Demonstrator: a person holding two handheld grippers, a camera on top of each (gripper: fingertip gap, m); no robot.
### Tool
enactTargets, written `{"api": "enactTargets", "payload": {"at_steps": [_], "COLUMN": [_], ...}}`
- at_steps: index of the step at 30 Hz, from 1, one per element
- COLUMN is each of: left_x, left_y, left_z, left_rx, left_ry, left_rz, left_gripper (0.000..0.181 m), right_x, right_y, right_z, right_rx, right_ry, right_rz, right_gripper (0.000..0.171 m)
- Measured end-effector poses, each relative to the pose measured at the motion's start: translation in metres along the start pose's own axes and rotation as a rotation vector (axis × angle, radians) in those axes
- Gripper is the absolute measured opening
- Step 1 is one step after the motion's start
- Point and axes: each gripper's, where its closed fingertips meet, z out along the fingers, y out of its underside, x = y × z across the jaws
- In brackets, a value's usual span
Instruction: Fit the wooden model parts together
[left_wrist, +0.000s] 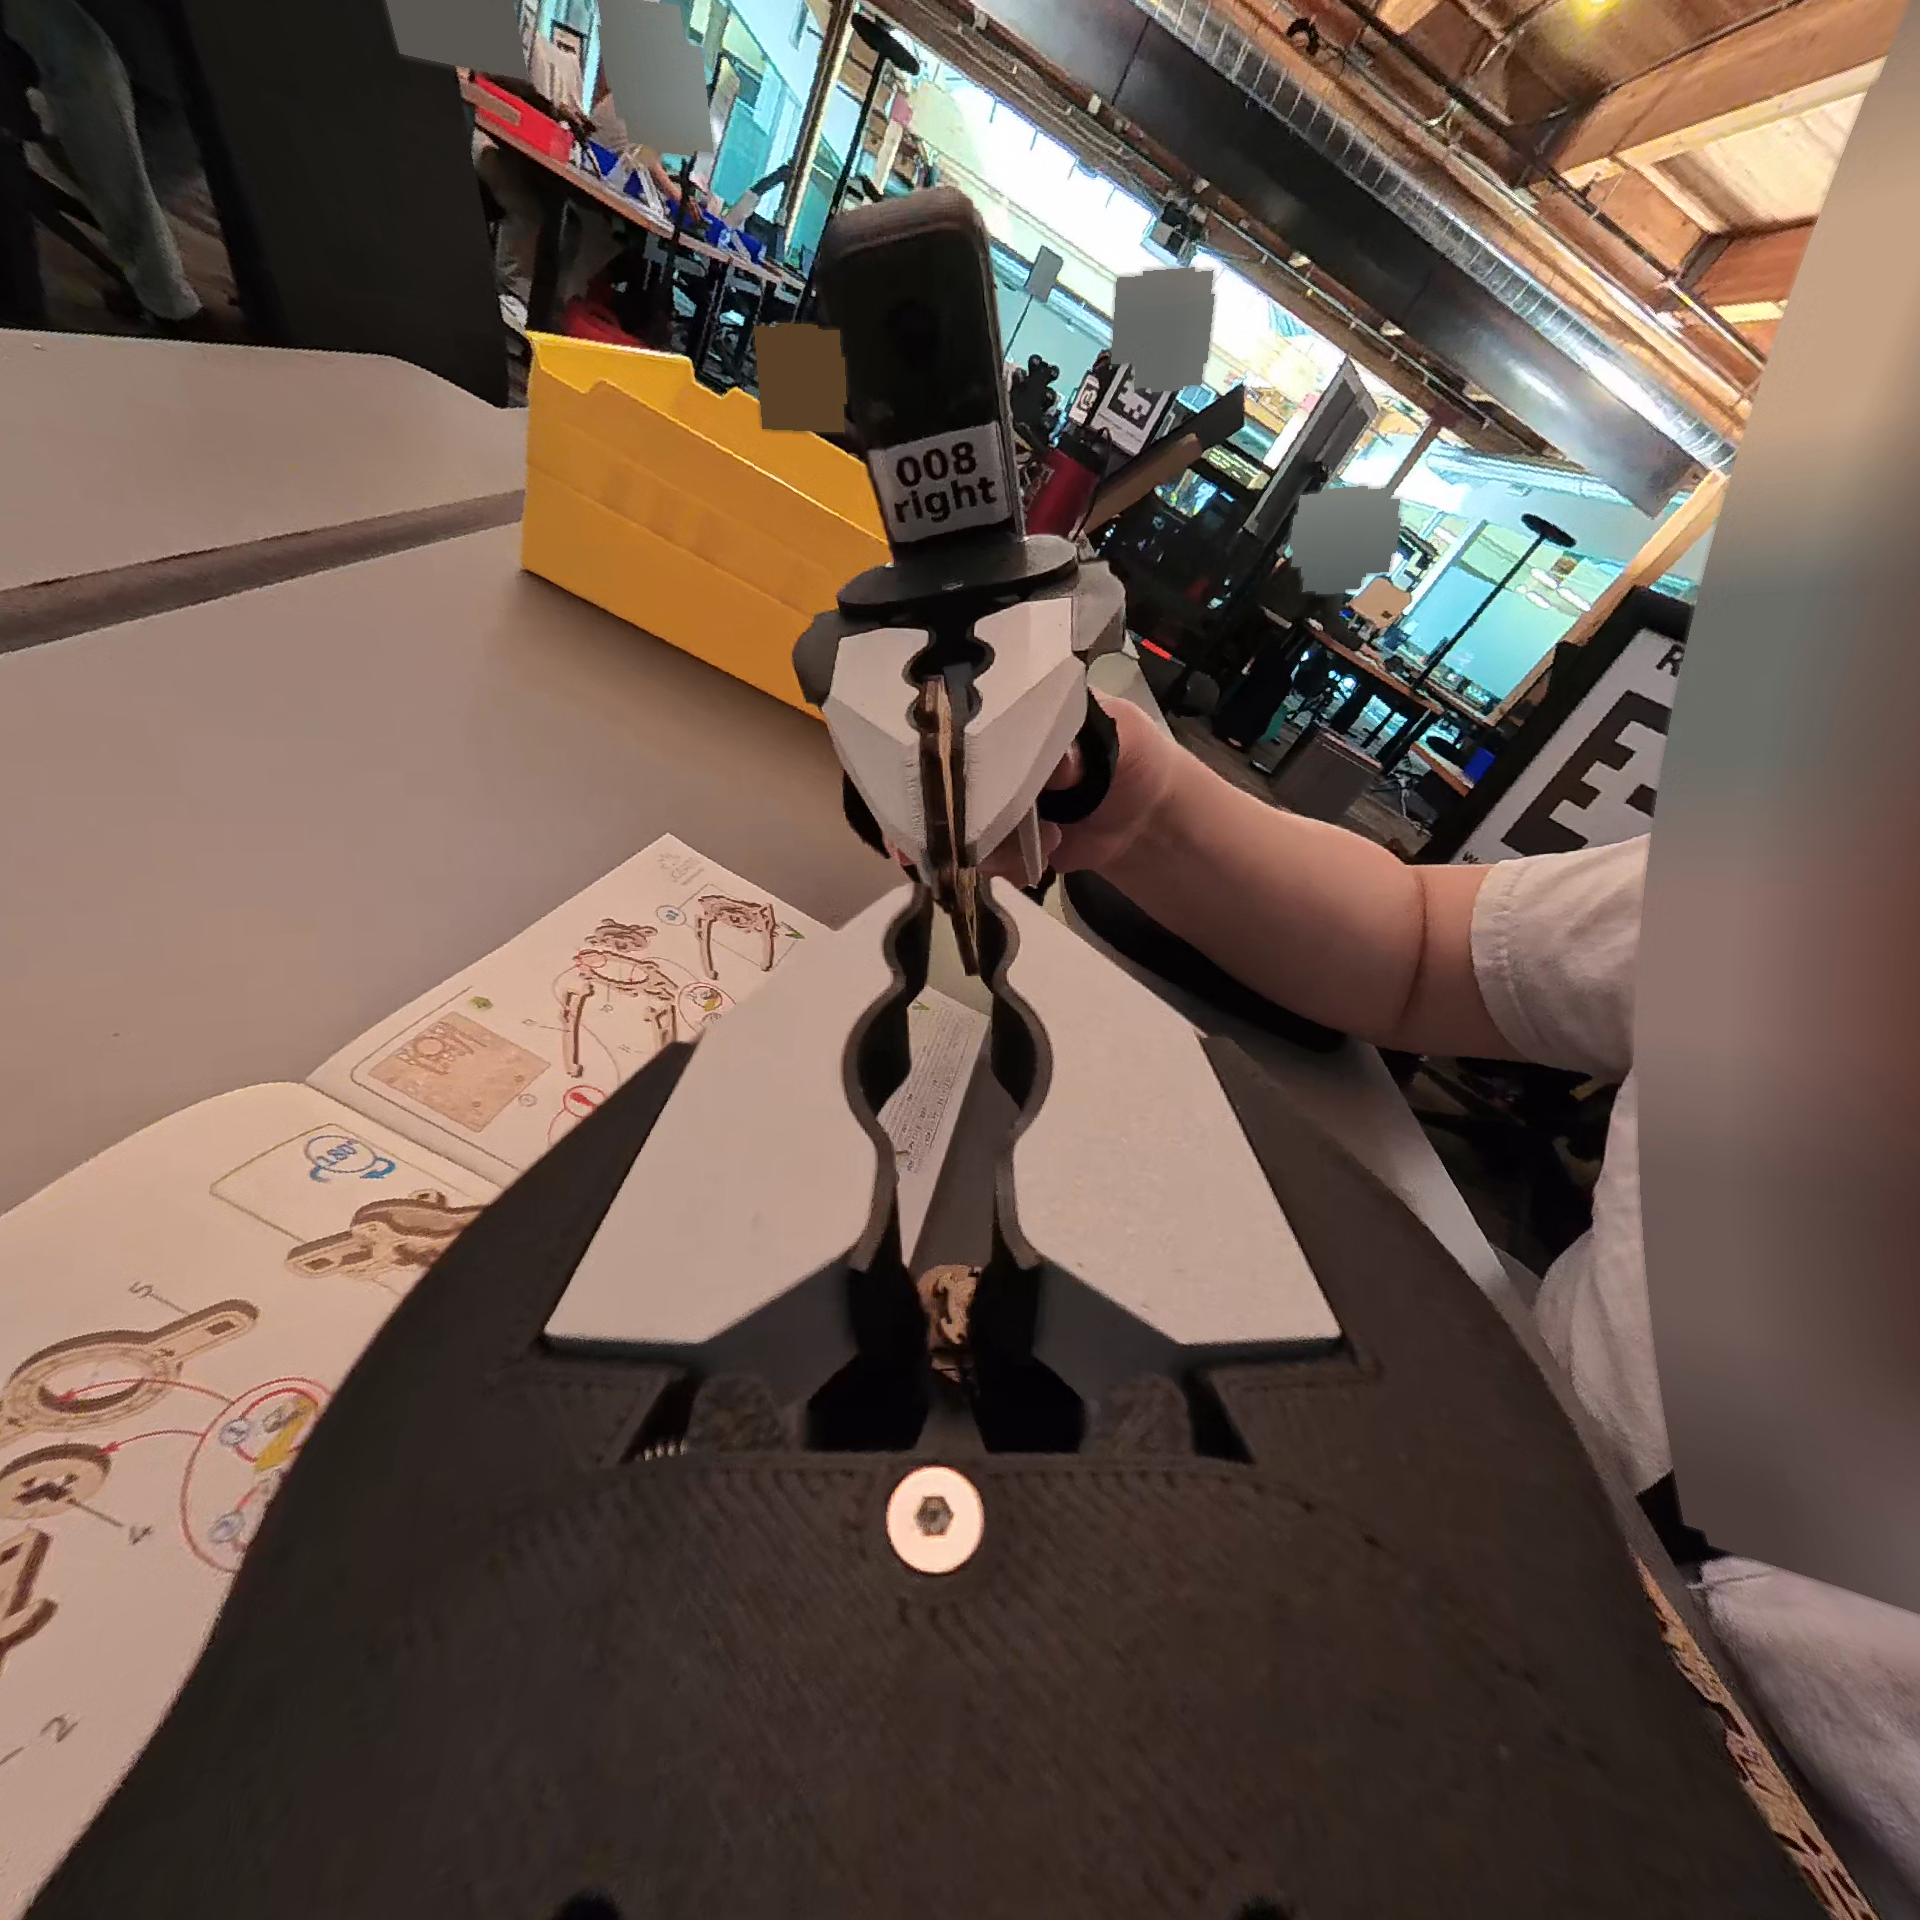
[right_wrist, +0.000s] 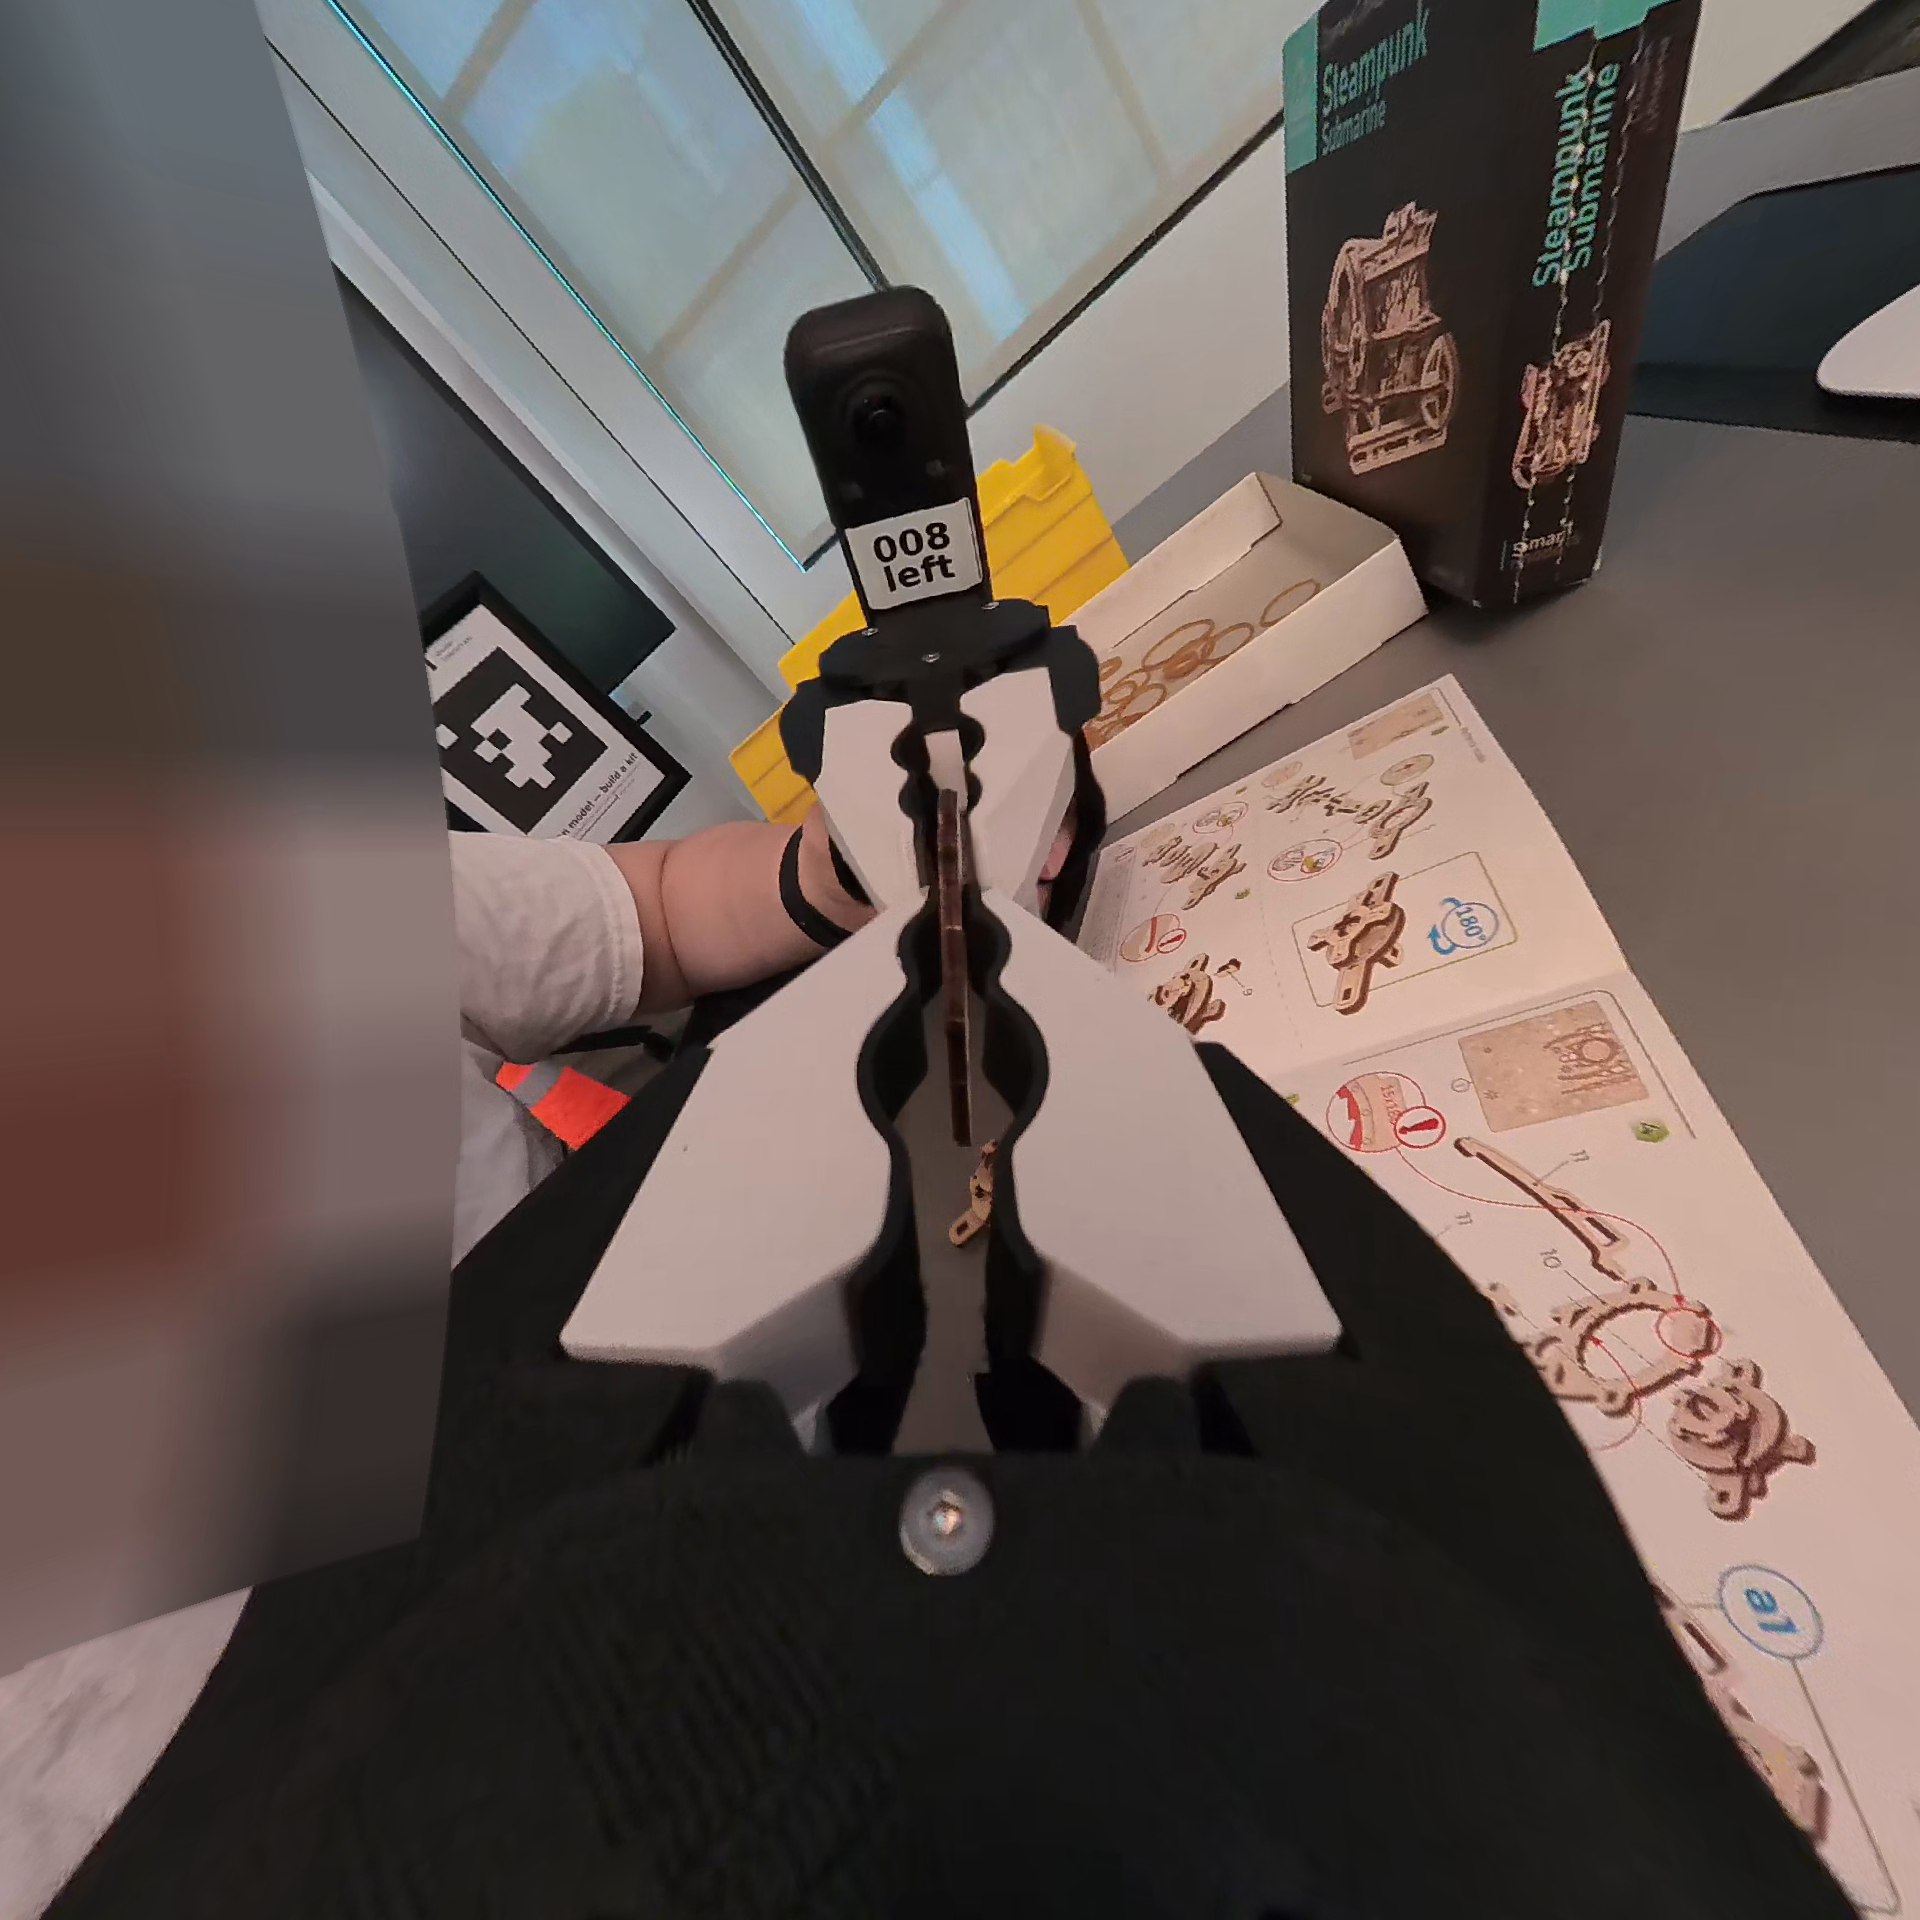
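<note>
A: While the left wrist view runs along its own white-and-black left gripper (left_wrist: 951, 914), what sits between the fingertips?

B: 1 flat, thin light-brown plywood part (left_wrist: 943, 805), seen edge-on. The white-faced right gripper (left_wrist: 940, 831) opposite is clenched on it, and its lower end reaches just into the left tips, which stand narrowly apart. Whether they pinch it, I cannot tell. A small notched wooden piece (left_wrist: 945, 1314) lies deeper, near the left gripper's base.

A: And the right wrist view?

B: A dark, edge-on plywood plate (right_wrist: 951, 935) runs lengthwise down the right gripper's slot, straight ahead to the left gripper, which looks closed on its far end. A small pale toothed piece (right_wrist: 977, 1195) hangs below it, nearer the base. The open instruction booklet (right_wrist: 1455, 1039) lies to the right, on the grey table (right_wrist: 1714, 623).

A: So what does the mating turn on?

B: Both grippers point nose to nose, with the parts' long axes roughly in line. I'd judge the fit needs a straight push along that line, without twisting.
</note>
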Motion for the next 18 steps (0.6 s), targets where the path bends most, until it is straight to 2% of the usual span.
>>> {"api": "enactTargets", "payload": {"at_steps": [3, 11, 18], "left_x": [-0.0008, -0.0024, -0.0028], "left_y": [0.0021, -0.0037, -0.0004], "left_z": [0.0008, -0.0042, -0.0025], "left_rx": [-0.008, 0.027, 0.008], "left_ry": [-0.004, 0.02, 0.016], "left_rz": [-0.007, -0.058, -0.056], "left_gripper": [0.0, 0.0, 0.0], "right_x": [0.0005, 0.0034, 0.0036], "right_y": [0.0005, -0.0017, 0.0021], "right_z": [0.0012, -0.0044, -0.0028], "right_rx": [0.009, 0.017, -0.004], "right_ry": [-0.01, -0.022, -0.026], "right_rz": [0.016, 0.07, 0.081], "right_gripper": [0.001, 0.009, 0.001]}}
